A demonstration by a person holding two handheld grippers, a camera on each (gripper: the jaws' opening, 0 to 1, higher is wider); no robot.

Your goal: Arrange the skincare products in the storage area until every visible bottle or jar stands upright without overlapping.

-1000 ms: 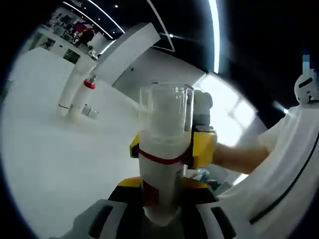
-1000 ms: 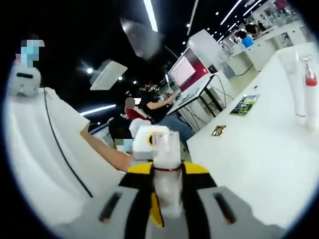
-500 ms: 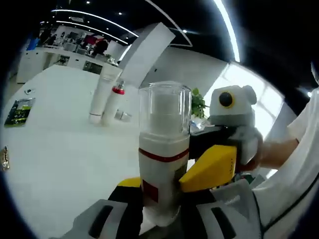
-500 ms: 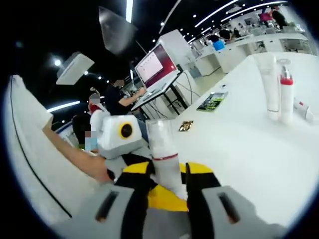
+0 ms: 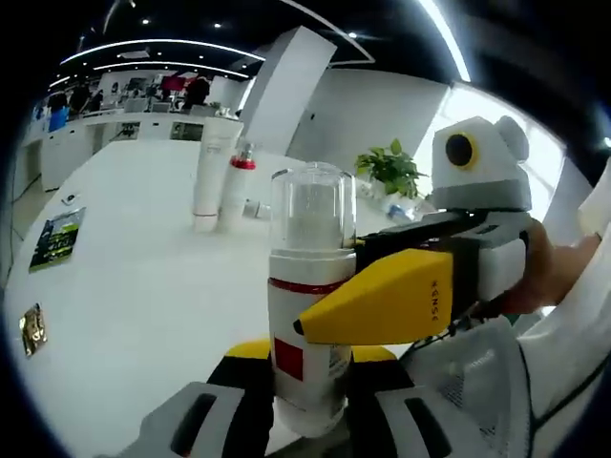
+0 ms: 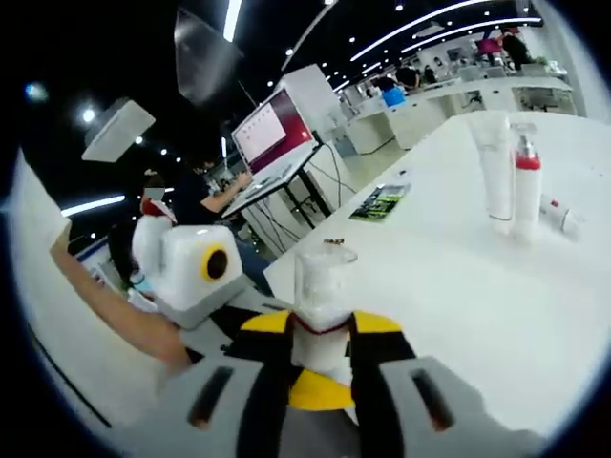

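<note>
Left gripper view looks along the left gripper [image 5: 307,382], whose two jaws are clamped on the lower body of a white pump bottle [image 5: 307,315] with a clear domed cap and a red band under the cap. The bottle stands upright between the jaws, a red square label on its front. From the right the right gripper [image 5: 382,305] comes in, its yellow-tipped jaw lying across the bottle's side just below the red band and touching it; a person's hand [image 5: 549,277] grips that tool at the far right.

Beyond, on the white table [image 5: 124,286], a tall white tube [image 5: 212,172] and a slimmer red-collared bottle [image 5: 237,186] stand upright just beside each other, far from the held bottle. A small item lies flat to their right, too small to make out. A green leaflet [image 5: 55,239] lies on the table's left side, and a potted plant [image 5: 393,172] sits at the far edge.

In the right gripper view the right gripper [image 6: 323,377] has its jaws closed in on the same pump bottle [image 6: 322,305], cap pointing up. The left gripper [image 6: 191,272] shows at the left, hard against the bottle. The white tube [image 6: 495,172] and red-collared bottle [image 6: 527,186] stand at the far right on the table [image 6: 458,296].
</note>
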